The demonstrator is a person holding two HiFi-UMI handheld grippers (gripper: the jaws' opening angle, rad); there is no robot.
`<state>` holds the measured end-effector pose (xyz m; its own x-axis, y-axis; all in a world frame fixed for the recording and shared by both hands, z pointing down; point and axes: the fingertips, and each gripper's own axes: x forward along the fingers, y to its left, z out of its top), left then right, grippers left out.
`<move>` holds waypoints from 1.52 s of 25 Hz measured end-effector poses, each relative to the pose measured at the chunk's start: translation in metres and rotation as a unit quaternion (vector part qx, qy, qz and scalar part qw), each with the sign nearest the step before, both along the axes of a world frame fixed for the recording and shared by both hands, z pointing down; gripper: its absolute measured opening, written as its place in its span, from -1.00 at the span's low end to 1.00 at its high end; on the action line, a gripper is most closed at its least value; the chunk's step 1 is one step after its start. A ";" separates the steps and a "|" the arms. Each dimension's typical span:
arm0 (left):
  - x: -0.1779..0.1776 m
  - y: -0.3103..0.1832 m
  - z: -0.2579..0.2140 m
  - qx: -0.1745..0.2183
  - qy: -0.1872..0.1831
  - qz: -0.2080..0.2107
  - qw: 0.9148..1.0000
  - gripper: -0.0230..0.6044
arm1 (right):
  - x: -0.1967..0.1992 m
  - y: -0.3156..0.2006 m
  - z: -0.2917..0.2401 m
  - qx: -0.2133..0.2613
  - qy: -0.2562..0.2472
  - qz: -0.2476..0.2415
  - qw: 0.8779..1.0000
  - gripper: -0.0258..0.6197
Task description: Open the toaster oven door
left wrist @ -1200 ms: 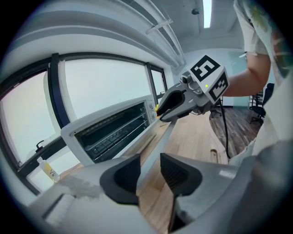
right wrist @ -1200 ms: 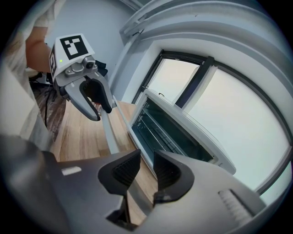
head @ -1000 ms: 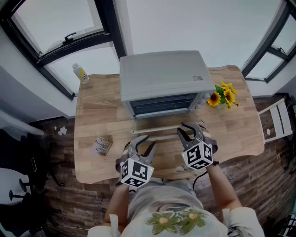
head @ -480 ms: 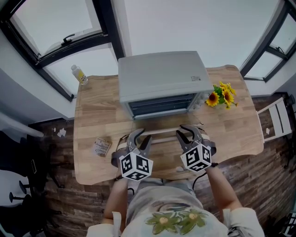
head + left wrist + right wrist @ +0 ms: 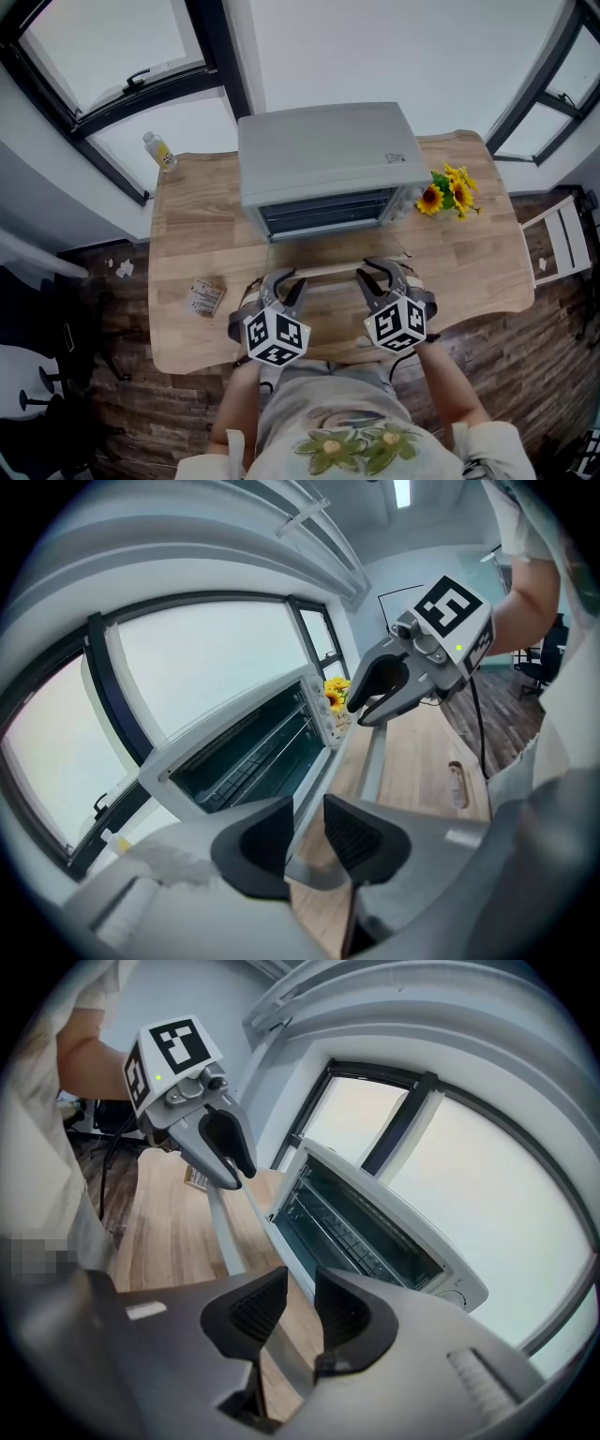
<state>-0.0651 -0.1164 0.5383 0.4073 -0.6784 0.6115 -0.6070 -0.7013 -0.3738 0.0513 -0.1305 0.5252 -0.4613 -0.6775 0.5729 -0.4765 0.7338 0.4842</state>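
Left hand-held gripper (image 5: 309, 832): jaws closing on the handle (image 5: 373, 766), which runs between the two black pads. A second ago these jaws stood wider and the gripper lay nearer the person, short of the bar; it has since moved forward onto it.

Right hand-held gripper (image 5: 302, 1309): clenched on the same handle, further along the bar. Its jaw gap and place match the earlier frames. Each gripper view shows the other gripper seated on the bar, marker cube uppermost.

The handle is a pale straight bar lying level, parallel to the oven front, with one gripper towards each end. It edges the door (image 5: 328, 251), which is swung fully down and lies about flat over the surface (image 5: 197, 234), between the oven mouth and the grippers. The door was already down a second ago and has not changed.

The oven (image 5: 323, 150) is a grey box at the far middle of the wooden surface, its mouth facing the person. A wire rack (image 5: 347, 1232) shows inside the dark cavity.

To the right of the oven, near its front corner, lies a bunch of sunflowers (image 5: 450, 192). At the far left corner of the surface stands a small bottle (image 5: 160, 150), upright, well apart from the oven. A small packet (image 5: 204, 297) lies flat on the left, beside the left gripper but not touching it. None of these has moved.
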 end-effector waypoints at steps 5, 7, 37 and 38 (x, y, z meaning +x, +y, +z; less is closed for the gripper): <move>0.001 0.005 0.006 -0.011 0.002 -0.001 1.000 -0.56 | 0.001 0.005 0.006 -0.003 0.002 0.001 1.000 -0.63; 0.001 0.007 0.008 -0.013 0.003 -0.003 1.000 -0.56 | 0.001 0.007 0.007 -0.008 0.003 0.001 1.000 -0.63; 0.006 0.038 0.048 -0.056 0.005 -0.014 0.998 -0.56 | 0.006 0.036 0.045 -0.043 0.014 -0.013 0.999 -0.63; 0.006 0.038 0.049 -0.058 0.004 -0.013 0.998 -0.56 | 0.006 0.037 0.047 -0.045 0.015 -0.013 0.999 -0.63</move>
